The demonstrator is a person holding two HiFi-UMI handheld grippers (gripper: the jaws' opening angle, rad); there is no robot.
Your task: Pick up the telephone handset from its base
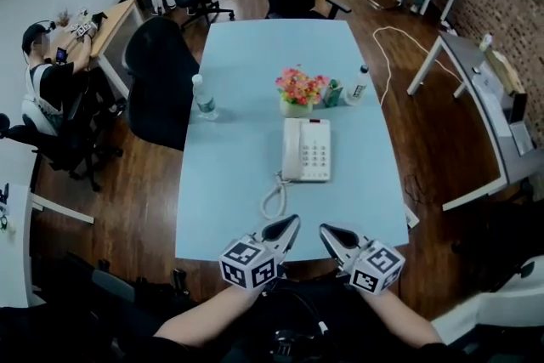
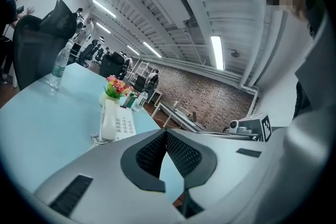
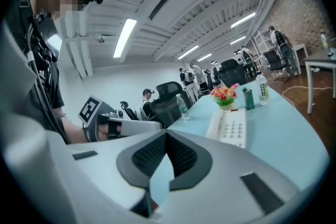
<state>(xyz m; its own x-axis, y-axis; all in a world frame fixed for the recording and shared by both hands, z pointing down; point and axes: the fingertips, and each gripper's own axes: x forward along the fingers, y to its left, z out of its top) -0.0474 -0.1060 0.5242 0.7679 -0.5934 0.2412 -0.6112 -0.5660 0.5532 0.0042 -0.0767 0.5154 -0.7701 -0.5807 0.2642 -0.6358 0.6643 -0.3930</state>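
The handset lies in its place on the left side of the white telephone base, in the middle of the light blue table. Both the left gripper and the right gripper hover over the near edge of the table, apart from the telephone. Each has its jaws closed together with nothing between them.

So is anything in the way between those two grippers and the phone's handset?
Nothing tall. Only the coiled cord lies on the table between the left gripper and the handset. The right gripper has only bare table before the phone. The flowers stand beyond it.
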